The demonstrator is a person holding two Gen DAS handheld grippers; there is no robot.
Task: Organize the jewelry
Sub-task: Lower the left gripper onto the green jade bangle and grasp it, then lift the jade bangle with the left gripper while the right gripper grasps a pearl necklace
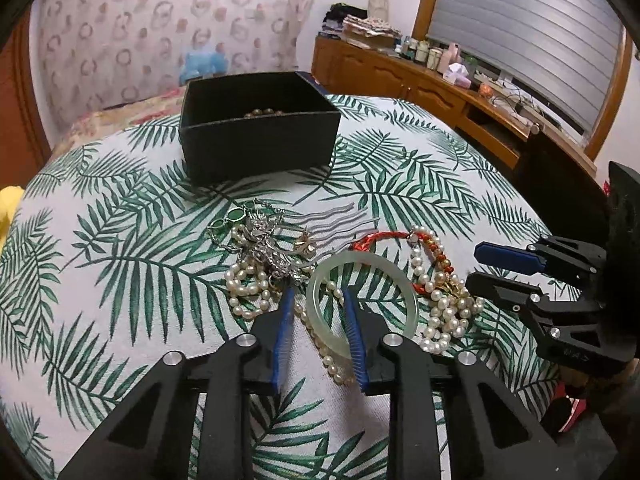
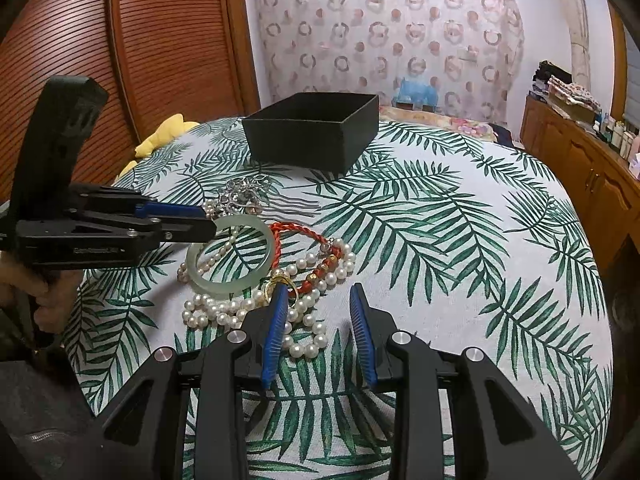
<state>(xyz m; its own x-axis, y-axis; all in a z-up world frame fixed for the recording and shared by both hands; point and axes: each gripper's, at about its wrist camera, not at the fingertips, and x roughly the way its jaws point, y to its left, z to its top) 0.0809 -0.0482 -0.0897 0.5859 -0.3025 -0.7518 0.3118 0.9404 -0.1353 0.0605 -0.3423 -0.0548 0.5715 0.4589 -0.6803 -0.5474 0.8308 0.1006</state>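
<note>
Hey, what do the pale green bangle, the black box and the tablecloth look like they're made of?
Pale green bangle: probably jade or glass, since it is translucent, milky and smoothly polished.
Black box: likely stiff card with a matte, slightly fuzzy covering; it gives no shine.
Tablecloth: woven fabric with printed green palm leaves; a fine weave texture shows on the white ground.

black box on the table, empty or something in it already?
Not empty. The left wrist view shows a strand of brownish beads inside the open black box. The right wrist view shows only its outer walls.
</note>
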